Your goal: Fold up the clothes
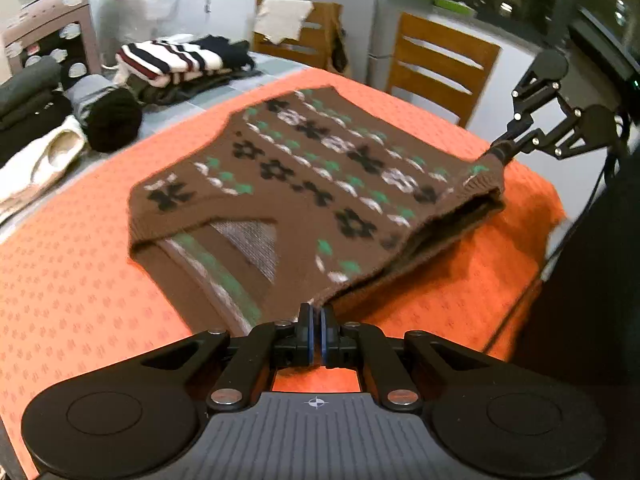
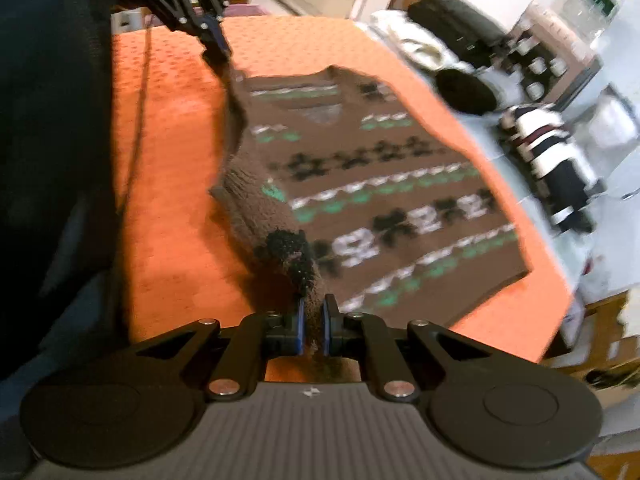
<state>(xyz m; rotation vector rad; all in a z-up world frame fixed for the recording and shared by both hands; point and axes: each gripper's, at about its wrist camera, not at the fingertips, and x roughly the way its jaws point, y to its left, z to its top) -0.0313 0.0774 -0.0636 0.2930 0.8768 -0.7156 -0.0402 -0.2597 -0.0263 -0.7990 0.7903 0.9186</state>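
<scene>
On the orange waffle-textured cloth (image 1: 80, 280) covering the counter, one brown knitted sweater (image 1: 320, 184) with black, white and green motifs was spread. Its near edge was clamped by the left claw (image 1: 318, 320), its ribbed hem by the right claw (image 2: 313, 320).

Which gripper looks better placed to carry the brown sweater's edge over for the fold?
Neither alone. The left gripper and the right gripper are each shut on a near corner of the brown sweater, lifting that edge off the orange cloth. They should probably carry it together.
</scene>
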